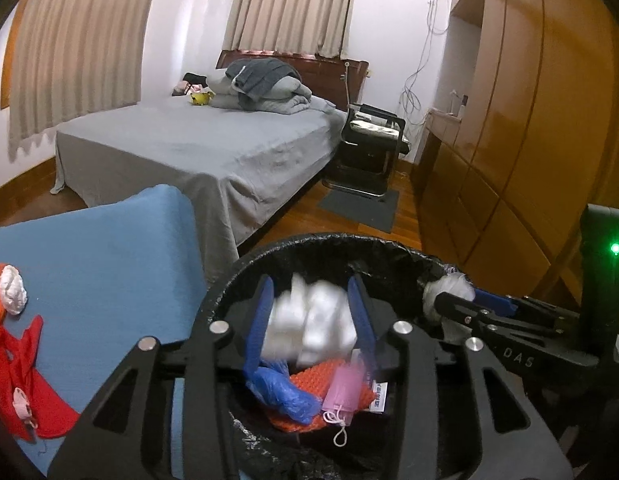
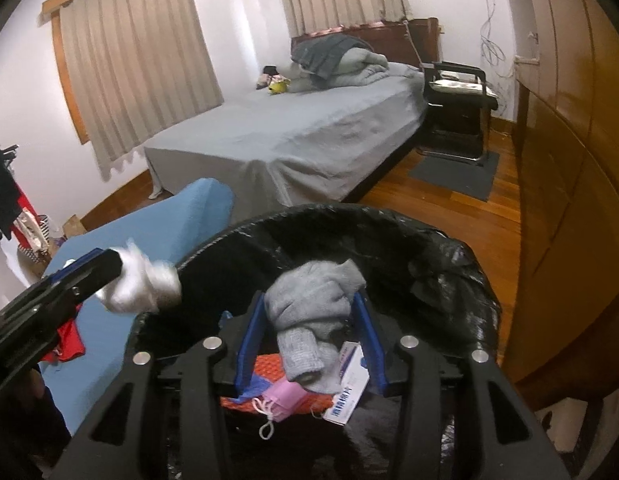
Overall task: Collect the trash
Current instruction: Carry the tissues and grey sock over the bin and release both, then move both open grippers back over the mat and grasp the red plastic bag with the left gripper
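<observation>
Black liner bag in one trash bin [image 1: 389,246], standing off the blue table [image 1: 109,264] corner. In the bin: one orange mesh piece [image 1: 329,376], one blue plastic wad [image 1: 285,394], one pink face mask [image 1: 343,398], one small printed box [image 2: 349,390]. Two tissue wads over the bin mouth: a white one [image 1: 309,324], blurred, between the left gripper's [image 1: 311,322] half-open jaws; a grey-looking one [image 2: 309,312] between the right gripper's [image 2: 313,340] half-open jaws. Cannot tell whether either presses. One more white wad [image 1: 12,290] lies near the table's left edge.

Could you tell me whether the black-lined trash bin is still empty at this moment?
No, the trash bin already holds a pink mask and an orange item.
</observation>
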The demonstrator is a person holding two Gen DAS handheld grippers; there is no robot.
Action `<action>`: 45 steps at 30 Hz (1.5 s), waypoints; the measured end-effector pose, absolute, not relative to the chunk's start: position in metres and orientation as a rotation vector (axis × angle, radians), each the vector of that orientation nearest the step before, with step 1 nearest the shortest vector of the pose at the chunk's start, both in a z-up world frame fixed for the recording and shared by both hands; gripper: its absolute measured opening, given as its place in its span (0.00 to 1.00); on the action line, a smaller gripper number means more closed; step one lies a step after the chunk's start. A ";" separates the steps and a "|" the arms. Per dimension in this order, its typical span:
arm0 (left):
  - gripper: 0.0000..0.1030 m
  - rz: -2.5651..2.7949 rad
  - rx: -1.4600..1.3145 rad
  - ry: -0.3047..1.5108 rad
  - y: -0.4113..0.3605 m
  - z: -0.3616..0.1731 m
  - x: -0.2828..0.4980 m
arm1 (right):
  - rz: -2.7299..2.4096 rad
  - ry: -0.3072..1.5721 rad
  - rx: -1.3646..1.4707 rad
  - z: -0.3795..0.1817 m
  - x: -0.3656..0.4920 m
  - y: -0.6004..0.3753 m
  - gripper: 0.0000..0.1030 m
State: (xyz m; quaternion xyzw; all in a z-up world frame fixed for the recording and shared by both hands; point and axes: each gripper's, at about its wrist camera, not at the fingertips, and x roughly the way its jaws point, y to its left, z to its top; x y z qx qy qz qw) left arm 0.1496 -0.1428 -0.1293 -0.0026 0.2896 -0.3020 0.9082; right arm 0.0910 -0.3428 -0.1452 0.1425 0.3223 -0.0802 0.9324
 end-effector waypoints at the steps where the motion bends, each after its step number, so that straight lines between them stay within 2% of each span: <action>1: 0.44 -0.618 -0.003 0.598 -0.142 -0.130 0.150 | -0.168 0.657 0.291 -0.144 0.090 -0.343 0.46; 5: 0.55 -0.586 -0.004 0.590 -0.134 -0.129 0.152 | -0.177 0.647 0.290 -0.142 0.089 -0.344 0.55; 7: 0.65 -0.560 -0.004 0.578 -0.127 -0.127 0.152 | -0.181 0.643 0.285 -0.141 0.089 -0.345 0.66; 11: 0.76 -0.509 -0.002 0.556 -0.109 -0.122 0.151 | -0.178 0.617 0.260 -0.134 0.090 -0.333 0.87; 13: 0.83 -0.471 -0.004 0.547 -0.093 -0.119 0.150 | -0.169 0.606 0.249 -0.129 0.092 -0.326 0.93; 30: 0.84 -0.089 -0.030 0.502 0.062 -0.103 0.149 | 0.110 0.597 0.148 -0.116 0.149 -0.195 0.94; 45: 0.84 0.112 -0.062 0.566 0.155 -0.134 0.148 | 0.254 0.628 0.087 -0.136 0.182 -0.102 0.94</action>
